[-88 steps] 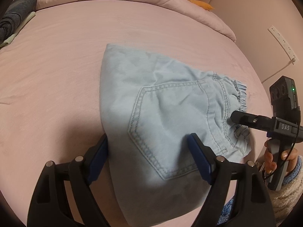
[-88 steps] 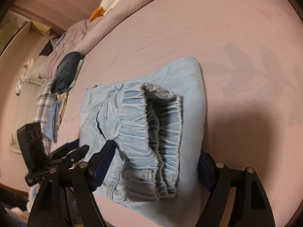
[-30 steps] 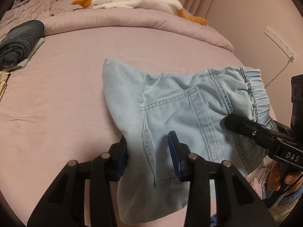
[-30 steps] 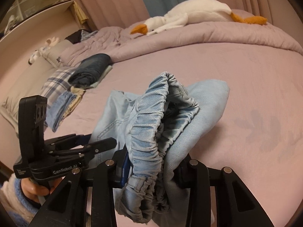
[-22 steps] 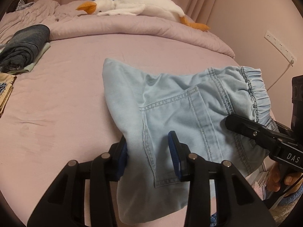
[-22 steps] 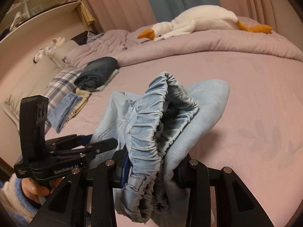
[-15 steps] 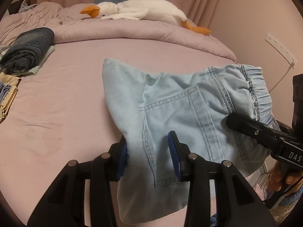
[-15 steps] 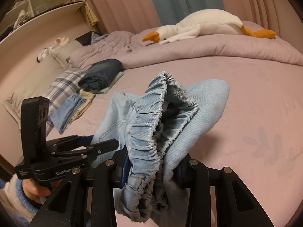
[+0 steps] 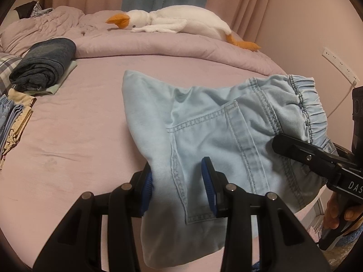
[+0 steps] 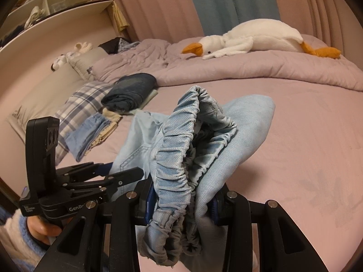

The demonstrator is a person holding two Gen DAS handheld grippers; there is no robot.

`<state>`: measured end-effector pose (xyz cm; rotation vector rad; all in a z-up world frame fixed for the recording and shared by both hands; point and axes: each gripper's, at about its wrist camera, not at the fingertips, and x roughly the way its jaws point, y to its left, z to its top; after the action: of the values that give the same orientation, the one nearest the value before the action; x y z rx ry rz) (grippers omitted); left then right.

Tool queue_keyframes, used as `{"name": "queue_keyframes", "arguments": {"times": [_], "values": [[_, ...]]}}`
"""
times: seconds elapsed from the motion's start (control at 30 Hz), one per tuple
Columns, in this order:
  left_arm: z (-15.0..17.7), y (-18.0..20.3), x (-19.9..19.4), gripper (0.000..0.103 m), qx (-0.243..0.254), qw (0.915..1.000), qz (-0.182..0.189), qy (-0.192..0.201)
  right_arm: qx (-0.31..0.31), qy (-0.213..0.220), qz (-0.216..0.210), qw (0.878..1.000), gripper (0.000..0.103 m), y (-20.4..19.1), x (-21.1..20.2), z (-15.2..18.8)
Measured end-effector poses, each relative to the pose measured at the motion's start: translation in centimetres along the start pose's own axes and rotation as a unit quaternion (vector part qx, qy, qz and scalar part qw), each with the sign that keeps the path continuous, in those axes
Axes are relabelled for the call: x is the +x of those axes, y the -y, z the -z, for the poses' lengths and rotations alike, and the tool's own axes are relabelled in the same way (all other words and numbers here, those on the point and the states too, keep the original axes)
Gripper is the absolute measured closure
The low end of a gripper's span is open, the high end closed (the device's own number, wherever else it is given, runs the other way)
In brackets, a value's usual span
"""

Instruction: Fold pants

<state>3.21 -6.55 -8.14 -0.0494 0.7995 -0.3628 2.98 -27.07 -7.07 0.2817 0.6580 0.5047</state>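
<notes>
The folded light-blue denim pants [image 9: 217,136] hang in the air above the pink bed [image 9: 68,140], held at both ends. My left gripper [image 9: 177,181] is shut on the folded edge near the back pocket. My right gripper [image 10: 181,206] is shut on the bunched elastic waistband [image 10: 174,149]. In the left wrist view the right gripper [image 9: 301,156] shows at the right, clamped on the waistband end, with a hand [image 9: 338,210] under it. In the right wrist view the left gripper [image 10: 109,176] shows at the lower left.
Folded clothes lie at the bed's left: a dark rolled garment [image 9: 43,63], a blue and cream stack [image 9: 13,122] and a plaid pillow [image 10: 79,104]. A white plush goose [image 9: 172,25] rests on the bunched duvet at the back. A wall socket strip [image 9: 340,65] is at right.
Both grippers went from open around the pants flat on the bed to shut on them, and lifted them. Over the last second both views tilted up, showing more of the room.
</notes>
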Motion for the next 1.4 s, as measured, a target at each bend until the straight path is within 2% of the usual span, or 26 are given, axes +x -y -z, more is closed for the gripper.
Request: {"name": "queue_keyframes", "arguments": {"times": [0.77,1.4], "values": [[-1.1,-2.5,-0.4,0.065,-0.013,0.9996,-0.025,0.008,-0.028,0.002,-0.013,1.0,0.063,-1.9,1.5,-1.6],[-2.7,-5.2,1.6,0.065,-0.022,0.9987,-0.046,0.004,-0.036,-0.009,-0.024,0.999,0.063,-2.7,4.5,-2.7]]}}
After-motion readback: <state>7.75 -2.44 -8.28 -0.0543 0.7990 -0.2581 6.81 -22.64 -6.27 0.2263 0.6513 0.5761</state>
